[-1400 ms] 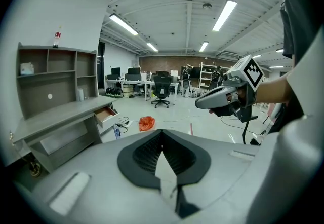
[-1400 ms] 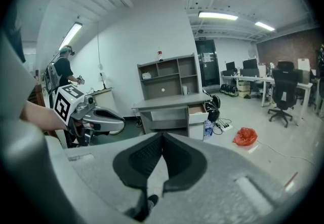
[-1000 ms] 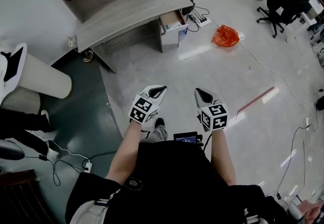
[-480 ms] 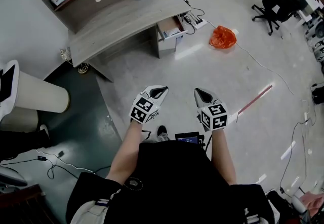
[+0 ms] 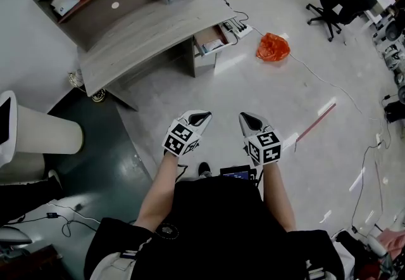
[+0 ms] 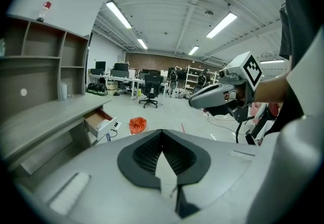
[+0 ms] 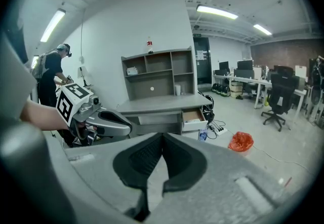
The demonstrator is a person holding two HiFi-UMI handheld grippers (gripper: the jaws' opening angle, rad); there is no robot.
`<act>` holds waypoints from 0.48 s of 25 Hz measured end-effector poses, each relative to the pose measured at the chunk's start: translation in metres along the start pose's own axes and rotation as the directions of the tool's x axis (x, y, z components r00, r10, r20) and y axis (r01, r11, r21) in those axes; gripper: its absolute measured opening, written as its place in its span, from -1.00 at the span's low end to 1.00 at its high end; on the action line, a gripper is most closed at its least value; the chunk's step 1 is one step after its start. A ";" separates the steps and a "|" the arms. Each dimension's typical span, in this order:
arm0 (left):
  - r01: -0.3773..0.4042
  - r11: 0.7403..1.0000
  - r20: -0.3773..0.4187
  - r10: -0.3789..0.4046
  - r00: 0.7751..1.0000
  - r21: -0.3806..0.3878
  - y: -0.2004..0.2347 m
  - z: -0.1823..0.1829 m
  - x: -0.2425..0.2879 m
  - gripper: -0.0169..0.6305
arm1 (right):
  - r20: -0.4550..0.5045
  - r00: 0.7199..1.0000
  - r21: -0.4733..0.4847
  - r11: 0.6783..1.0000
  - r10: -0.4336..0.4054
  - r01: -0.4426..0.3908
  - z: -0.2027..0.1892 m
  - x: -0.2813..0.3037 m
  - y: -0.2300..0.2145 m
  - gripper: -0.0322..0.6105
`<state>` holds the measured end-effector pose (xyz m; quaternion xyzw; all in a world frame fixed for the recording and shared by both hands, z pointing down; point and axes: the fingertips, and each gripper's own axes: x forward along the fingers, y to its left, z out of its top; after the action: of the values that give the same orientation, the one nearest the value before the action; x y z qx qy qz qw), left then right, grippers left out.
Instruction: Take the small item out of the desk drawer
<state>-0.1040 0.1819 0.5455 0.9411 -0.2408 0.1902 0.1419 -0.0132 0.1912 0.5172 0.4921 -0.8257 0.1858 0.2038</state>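
A grey desk point(image 5: 145, 31) with a shelf unit stands far ahead on the floor. Its drawer point(image 5: 212, 39) is pulled open at the desk's right end, also seen as the drawer point(image 6: 99, 121) and the drawer point(image 7: 193, 117) in the gripper views. Something pale lies inside, too small to make out. My left gripper point(image 5: 204, 118) and right gripper point(image 5: 243, 118) are held side by side at waist height, well short of the desk. Both are shut with nothing between the jaws, as the left gripper point(image 6: 162, 132) and right gripper point(image 7: 162, 136) show.
An orange bag point(image 5: 272, 47) lies on the floor right of the drawer, with a power strip point(image 5: 240, 26) and cables beside it. A white cylindrical bin point(image 5: 38, 130) stands at the left on a dark mat point(image 5: 95, 158). Office chairs point(image 5: 329, 0) are far right. A person point(image 7: 50, 78) stands near the shelves.
The desk and the floor have slid left in the head view as the person moves. Both grippers keep the same pose and stay shut.
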 end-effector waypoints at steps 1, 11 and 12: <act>0.002 1.000 0.000 -0.002 1.000 -0.004 0.002 -0.001 0.000 -0.94 | -0.005 1.000 0.001 1.000 -0.003 0.003 -0.001 0.001 0.000 -0.90; 0.016 0.999 -0.025 -0.017 1.000 -0.033 0.011 -0.008 0.020 -0.94 | -0.031 0.999 0.028 1.000 -0.007 0.008 -0.009 0.014 -0.019 -0.90; 0.011 0.999 -0.026 -0.012 1.000 -0.033 0.013 -0.007 0.022 -0.94 | -0.029 1.000 0.027 1.000 -0.001 0.002 -0.008 0.017 -0.022 -0.90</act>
<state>-0.0948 0.1650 0.5637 0.9374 -0.2364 0.1977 0.1619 -0.0001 0.1732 0.5346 0.4926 -0.8198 0.2039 0.2092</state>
